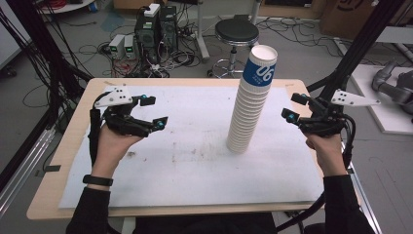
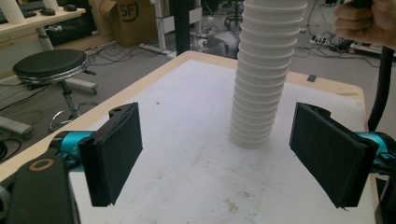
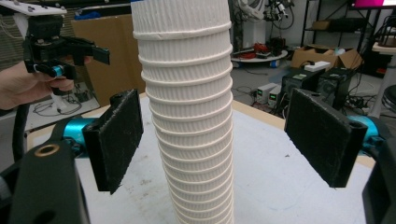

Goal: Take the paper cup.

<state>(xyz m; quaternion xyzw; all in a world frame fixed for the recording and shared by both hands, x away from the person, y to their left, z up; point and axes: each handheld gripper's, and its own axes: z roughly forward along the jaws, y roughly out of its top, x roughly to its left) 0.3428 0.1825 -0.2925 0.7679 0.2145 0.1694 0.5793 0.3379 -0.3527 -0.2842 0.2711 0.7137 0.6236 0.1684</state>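
On worktop (image 1: 146, 195), high view: tall cup stack (image 1: 251, 105) right of centre, leaning slightly; left gripper (image 1: 155, 113) and right gripper (image 1: 294, 107) apart from it. Left gripper view: fingers (image 2: 112, 156) wide, empty. Right gripper view: fingers (image 3: 116, 137) wide, framing stack, no contact. Risk: off-centre squeeze could topple stack.

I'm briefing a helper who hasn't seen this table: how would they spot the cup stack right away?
Look at the wooden table covered by a white sheet. Right of the sheet's middle, nearer the right gripper than the left gripper, stands the cup stack. It is a tall, leaning tower of ribbed white paper cups, the only thing standing on the sheet, and its top cup carries a blue band.
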